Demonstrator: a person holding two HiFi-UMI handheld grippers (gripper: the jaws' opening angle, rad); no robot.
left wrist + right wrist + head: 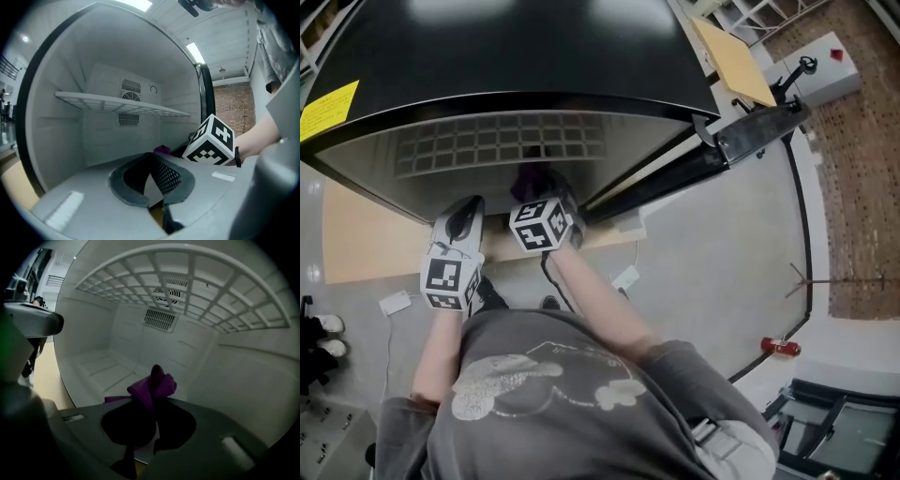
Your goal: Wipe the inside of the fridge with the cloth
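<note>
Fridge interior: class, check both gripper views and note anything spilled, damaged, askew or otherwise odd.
Nothing stands out. The fridge walls show no spills, the wire shelf sits level, and the purple cloth is bunched in the shut jaws of the right gripper. The left gripper is shut and empty.

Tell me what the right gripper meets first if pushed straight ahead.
Likely the fridge's white back wall, below the vent; the purple cloth clamped in the right gripper would touch first. Depth is unclear.

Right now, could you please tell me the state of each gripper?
Left gripper: closed, holding nothing.
Right gripper: closed on the purple cloth.
</note>
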